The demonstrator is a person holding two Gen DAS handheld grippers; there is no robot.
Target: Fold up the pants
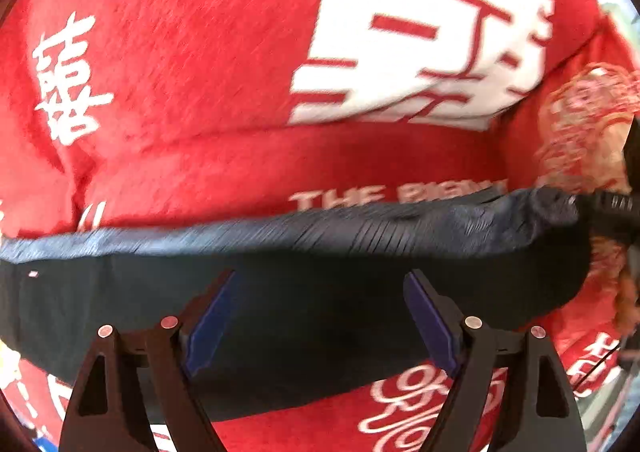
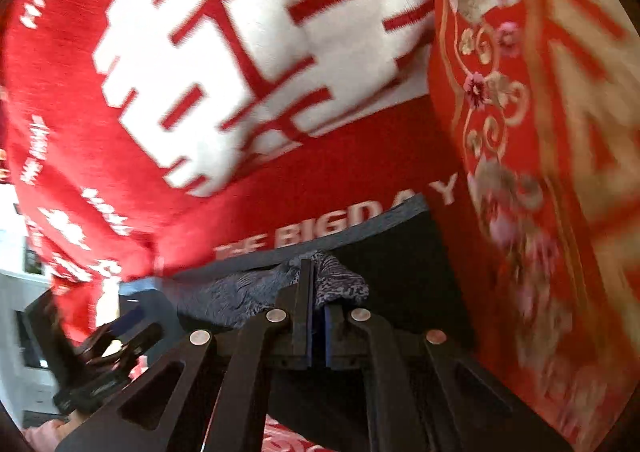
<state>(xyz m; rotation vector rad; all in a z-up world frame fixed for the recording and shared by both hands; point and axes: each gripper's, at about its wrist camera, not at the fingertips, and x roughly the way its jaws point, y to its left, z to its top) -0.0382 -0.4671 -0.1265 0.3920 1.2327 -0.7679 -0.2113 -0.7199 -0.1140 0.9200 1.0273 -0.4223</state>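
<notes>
left gripper (image 1: 320, 316): jaws wide apart above the dark pants (image 1: 304, 292), pads clear of the cloth; pants: stretched flat across a red blanket (image 1: 180, 72) with white characters; right gripper (image 2: 316, 292): clamped tight on the pants' gathered waistband (image 2: 344, 284) at their right end; embroidered red cloth (image 2: 540, 172): beside it, far right

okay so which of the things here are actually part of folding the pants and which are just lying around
Part of the job:
pants, dark, waistband pinched
right gripper, shut on the waistband
left gripper, open above the pants

Just lying about:
red blanket with white lettering
embroidered red cloth beside it
</notes>
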